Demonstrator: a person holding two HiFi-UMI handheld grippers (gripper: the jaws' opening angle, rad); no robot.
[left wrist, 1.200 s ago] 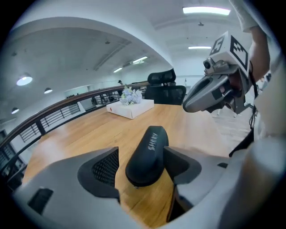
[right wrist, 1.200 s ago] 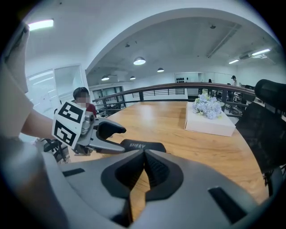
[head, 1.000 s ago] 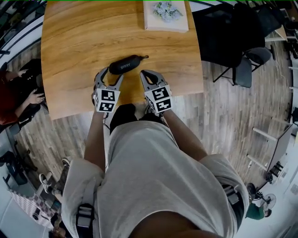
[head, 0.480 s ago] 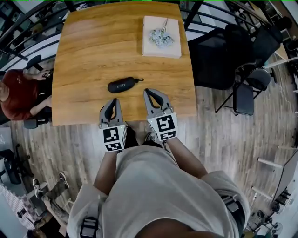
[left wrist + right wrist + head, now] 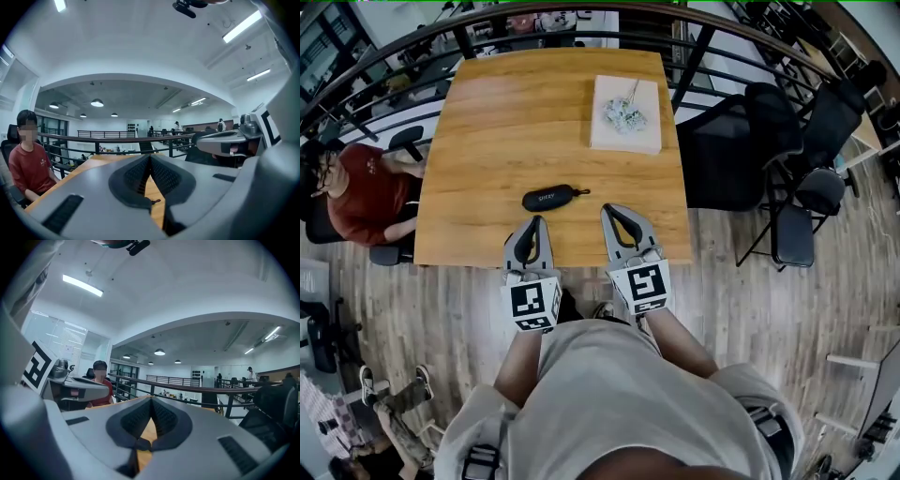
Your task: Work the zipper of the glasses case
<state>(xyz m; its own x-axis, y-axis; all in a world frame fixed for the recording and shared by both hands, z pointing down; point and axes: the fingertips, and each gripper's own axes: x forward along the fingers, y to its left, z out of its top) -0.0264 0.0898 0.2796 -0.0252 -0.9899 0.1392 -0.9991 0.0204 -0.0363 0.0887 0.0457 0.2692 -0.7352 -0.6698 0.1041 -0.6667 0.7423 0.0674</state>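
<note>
We hold the left gripper (image 5: 533,221) and right gripper (image 5: 608,209) with fingers shut, empty; the glasses case (image 5: 549,198) lies just ahead, a white box (image 5: 625,122) beyond.

A: What is the person wearing?

B: A pale grey T-shirt (image 5: 600,394) with short sleeves (image 5: 455,370), and black straps (image 5: 480,457) with buckles near both shoulders.

A: And the tools?

B: The left gripper (image 5: 534,219) and right gripper (image 5: 608,208) are smooth grey shells tapering to a point. Each carries a white cube (image 5: 532,303) printed with black square markers. Their pads (image 5: 139,174) are black and ribbed.
</note>
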